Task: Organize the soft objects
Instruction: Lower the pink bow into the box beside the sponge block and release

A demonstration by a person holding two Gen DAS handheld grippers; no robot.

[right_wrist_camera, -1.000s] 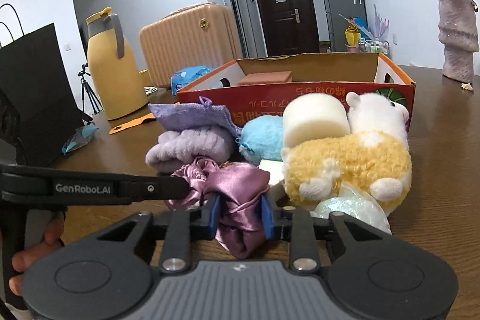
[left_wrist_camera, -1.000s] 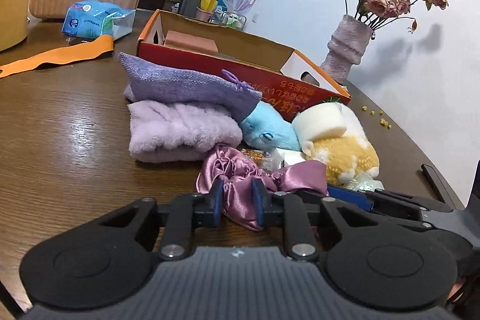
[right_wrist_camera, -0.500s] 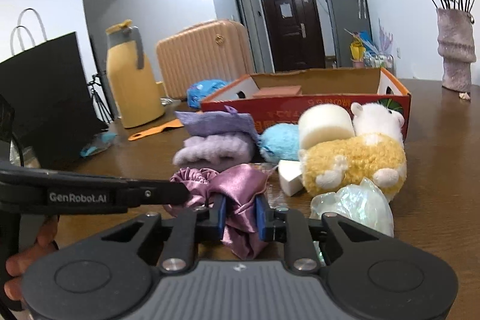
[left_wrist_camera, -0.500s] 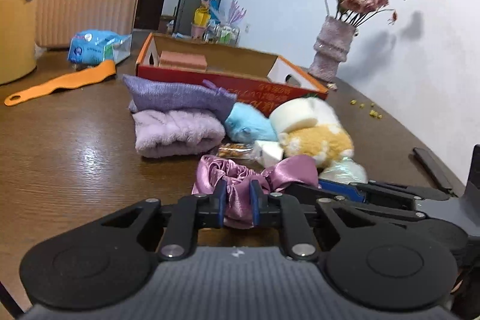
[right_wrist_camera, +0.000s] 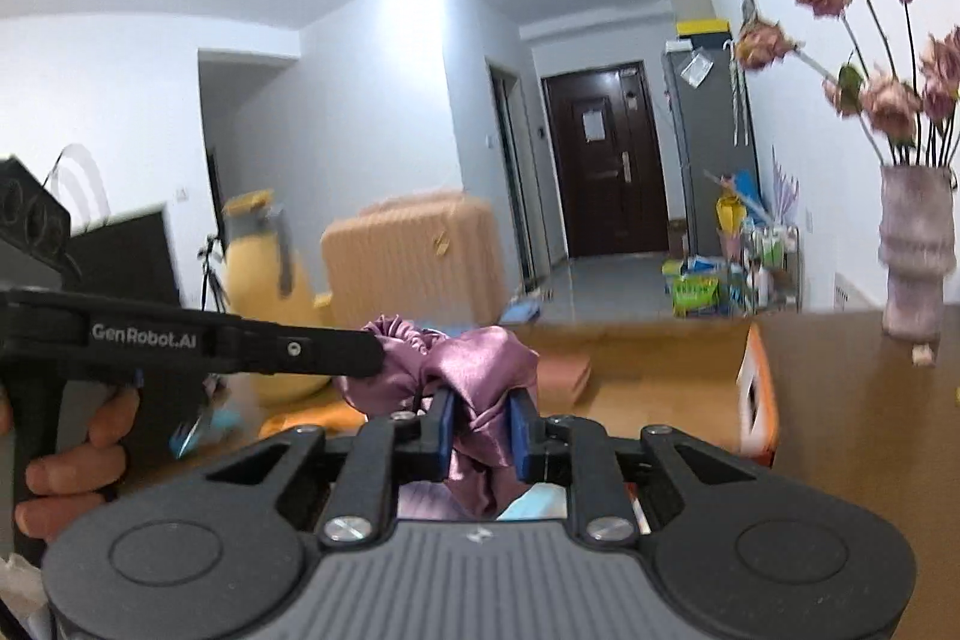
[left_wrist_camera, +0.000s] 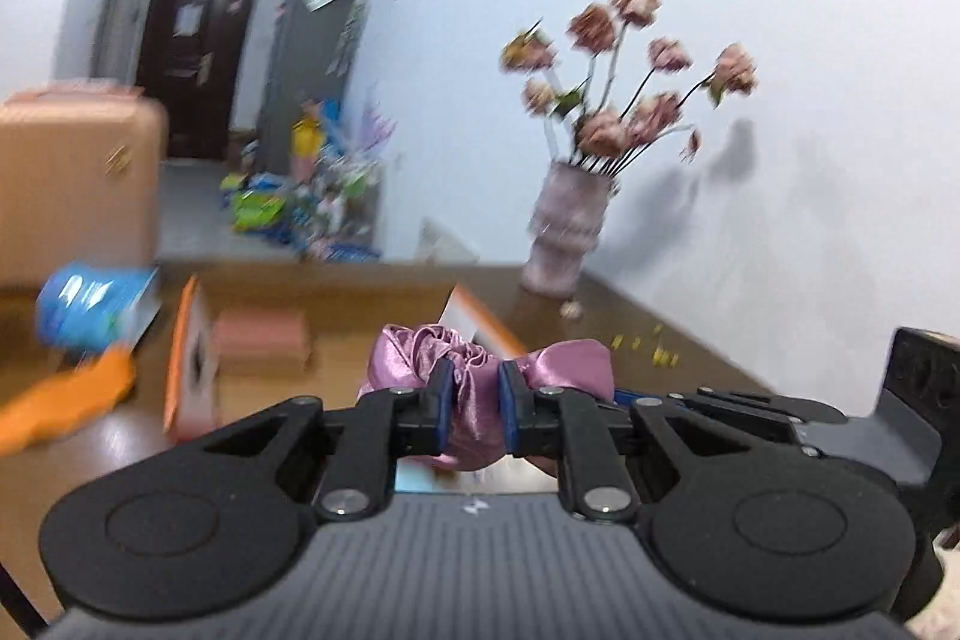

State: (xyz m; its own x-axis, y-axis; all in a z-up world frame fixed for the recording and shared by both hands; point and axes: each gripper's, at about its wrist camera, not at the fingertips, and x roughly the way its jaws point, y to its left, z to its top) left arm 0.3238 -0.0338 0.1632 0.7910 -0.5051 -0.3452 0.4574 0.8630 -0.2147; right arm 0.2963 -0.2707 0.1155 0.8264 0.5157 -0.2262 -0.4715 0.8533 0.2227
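Observation:
A pink-purple satin scrunchie with a bow (left_wrist_camera: 474,364) hangs in the air between both grippers. My left gripper (left_wrist_camera: 471,400) is shut on its gathered ring. In the right wrist view my right gripper (right_wrist_camera: 480,430) is shut on the bow part of the scrunchie (right_wrist_camera: 474,364), and the left gripper's black body reaches in from the left, held by a person's hand (right_wrist_camera: 66,466). Beyond and below lies the open red-and-orange cardboard box (left_wrist_camera: 192,358) with a pink block (left_wrist_camera: 261,340) inside. The other soft things are mostly hidden under the grippers.
A vase of dried roses (left_wrist_camera: 570,226) stands at the table's far right. An orange strip (left_wrist_camera: 66,394) and a blue packet (left_wrist_camera: 90,304) lie at left. A yellow jug (right_wrist_camera: 270,304), a black bag (right_wrist_camera: 132,256) and a beige suitcase (right_wrist_camera: 408,262) stand behind the brown table (right_wrist_camera: 840,400).
Both grippers have risen from the table with the scrunchie held between them; the pile of soft things has dropped out of sight. The views now look over the box and are blurred.

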